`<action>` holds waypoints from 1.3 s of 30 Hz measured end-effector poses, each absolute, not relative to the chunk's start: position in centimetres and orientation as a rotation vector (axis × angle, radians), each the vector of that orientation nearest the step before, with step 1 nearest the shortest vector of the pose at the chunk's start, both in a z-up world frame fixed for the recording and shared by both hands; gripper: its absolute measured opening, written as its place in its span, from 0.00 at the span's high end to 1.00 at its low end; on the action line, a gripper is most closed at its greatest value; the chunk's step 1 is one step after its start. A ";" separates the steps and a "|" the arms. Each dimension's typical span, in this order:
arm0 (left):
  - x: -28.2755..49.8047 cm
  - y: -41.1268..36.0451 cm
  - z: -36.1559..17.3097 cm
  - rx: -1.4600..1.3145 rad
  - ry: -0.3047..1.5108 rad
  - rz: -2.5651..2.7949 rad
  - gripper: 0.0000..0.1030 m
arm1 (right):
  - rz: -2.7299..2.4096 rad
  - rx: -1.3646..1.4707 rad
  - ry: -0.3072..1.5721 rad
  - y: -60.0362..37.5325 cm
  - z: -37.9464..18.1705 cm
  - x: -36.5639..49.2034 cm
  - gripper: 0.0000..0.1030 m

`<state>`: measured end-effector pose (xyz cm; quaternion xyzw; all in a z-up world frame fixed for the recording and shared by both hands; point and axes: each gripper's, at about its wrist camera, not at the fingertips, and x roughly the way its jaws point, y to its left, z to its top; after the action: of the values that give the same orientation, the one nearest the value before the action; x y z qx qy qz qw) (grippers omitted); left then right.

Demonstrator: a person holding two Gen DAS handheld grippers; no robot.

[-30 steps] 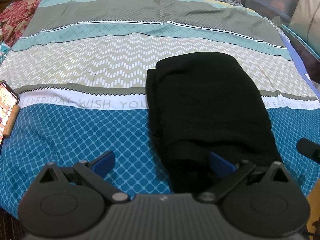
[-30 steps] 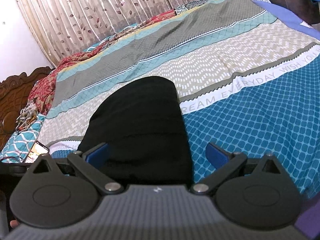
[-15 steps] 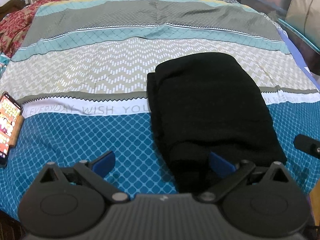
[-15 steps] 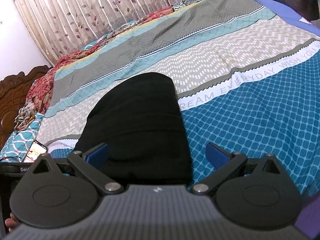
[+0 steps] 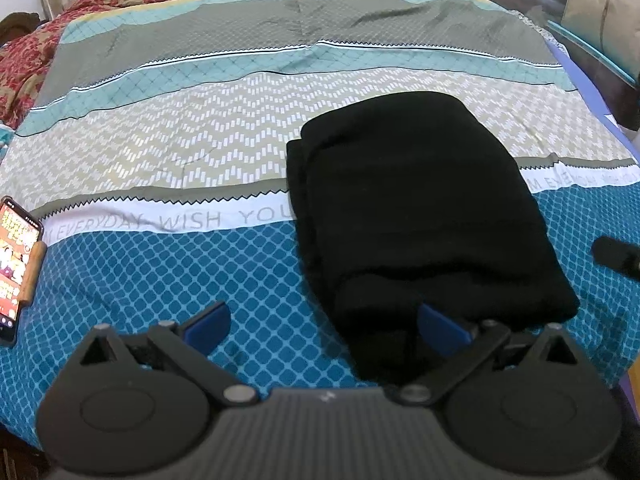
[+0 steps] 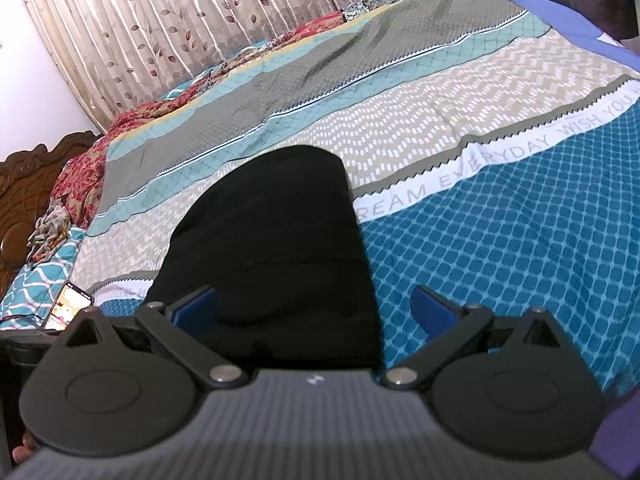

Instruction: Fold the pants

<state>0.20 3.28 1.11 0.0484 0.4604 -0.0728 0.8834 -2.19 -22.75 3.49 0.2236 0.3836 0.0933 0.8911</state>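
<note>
The black pants (image 5: 416, 208) lie folded into a compact stack on the patterned bedspread (image 5: 200, 128), right of centre in the left wrist view. My left gripper (image 5: 320, 324) is open and empty, held above the near left corner of the stack. In the right wrist view the pants (image 6: 272, 248) lie straight ahead. My right gripper (image 6: 314, 310) is open and empty, above the near right edge of the stack. A tip of the right gripper shows at the right edge of the left wrist view (image 5: 614, 254).
A phone (image 5: 16, 260) with a lit screen lies on the bed at the far left; it also shows in the right wrist view (image 6: 68, 310). A red floral blanket (image 6: 84, 168) is bunched by the wooden headboard (image 6: 20, 192). Curtains (image 6: 200, 20) hang behind the bed.
Both grippers have drawn back and risen a little from the folded pants. The pants have not moved.
</note>
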 end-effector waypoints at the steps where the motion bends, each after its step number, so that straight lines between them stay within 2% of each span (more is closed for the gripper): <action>1: 0.3 3.4 1.1 0.105 0.958 -0.150 0.00 | 0.191 0.460 0.790 -23.0 3.7 -2.0 0.00; 11: 1.8 4.2 1.5 0.134 0.944 -0.168 0.00 | 0.189 0.410 0.758 -24.9 4.5 1.2 0.00; 25: 5.3 5.0 1.6 0.111 0.959 -0.212 0.00 | 0.236 0.403 0.806 -25.4 3.5 4.4 0.00; 33: 7.8 10.3 2.4 -0.303 0.950 -0.372 0.00 | 0.340 0.445 0.848 -25.6 2.8 6.4 0.00; 39: 10.0 12.3 -0.1 -0.478 1.013 -0.385 0.00 | 0.378 0.444 0.865 -25.5 2.1 7.4 0.00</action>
<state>9.95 12.34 -0.10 -0.2252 0.4773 -0.1814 0.8298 7.42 -25.48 2.06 0.2122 0.4130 0.1806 0.8670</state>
